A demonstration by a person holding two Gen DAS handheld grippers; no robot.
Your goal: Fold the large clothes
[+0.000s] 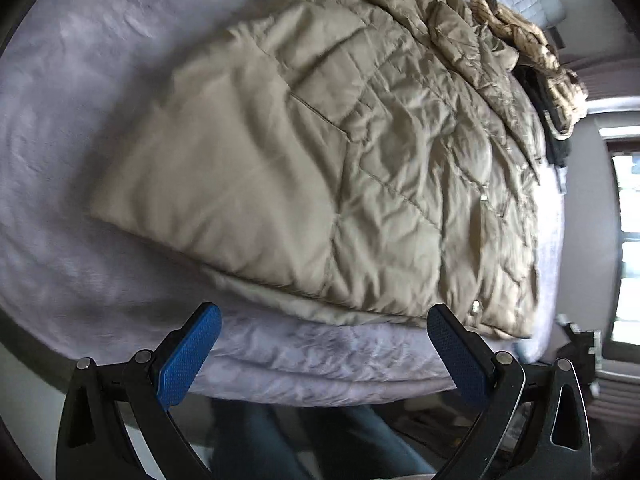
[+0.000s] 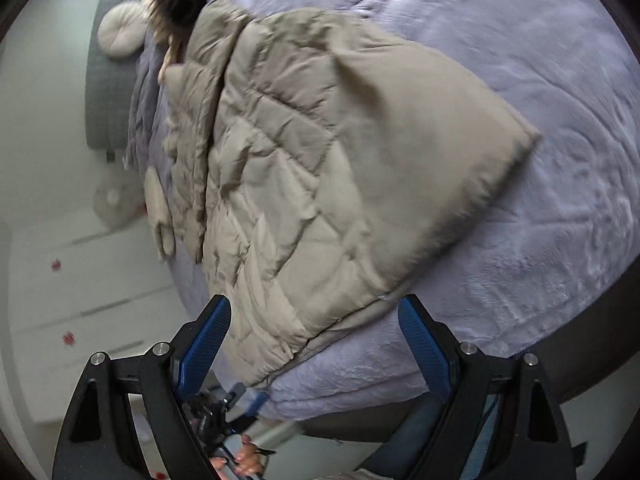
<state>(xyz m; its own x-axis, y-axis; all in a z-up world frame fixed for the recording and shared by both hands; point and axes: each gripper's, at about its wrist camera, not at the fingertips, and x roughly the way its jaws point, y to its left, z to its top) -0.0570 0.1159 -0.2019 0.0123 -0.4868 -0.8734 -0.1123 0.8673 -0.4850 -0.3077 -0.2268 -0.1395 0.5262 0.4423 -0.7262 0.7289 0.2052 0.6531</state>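
A long beige quilted coat [image 1: 340, 168] lies flat on a lavender bed cover [image 1: 80, 120], its hem at the near edge and its fur-trimmed hood [image 1: 532, 52] at the far end. My left gripper [image 1: 324, 320] is open, hovering just short of the coat's hem above the bed edge, nothing between its blue pads [image 1: 192, 356]. In the right wrist view the same coat [image 2: 320, 184] spreads over the cover [image 2: 540, 80]. My right gripper [image 2: 314, 312] is open wide over the coat's near hem corner, and its pads [image 2: 420, 344] do not press the fabric.
A grey headboard [image 2: 108, 80] and a round cream cushion [image 2: 118, 34] stand at the bed's far end. White drawers [image 2: 80, 280] line the wall beside the bed. A window [image 1: 628, 240] is at the right. A person's jeans-clad legs [image 1: 260, 440] stand at the bed's edge.
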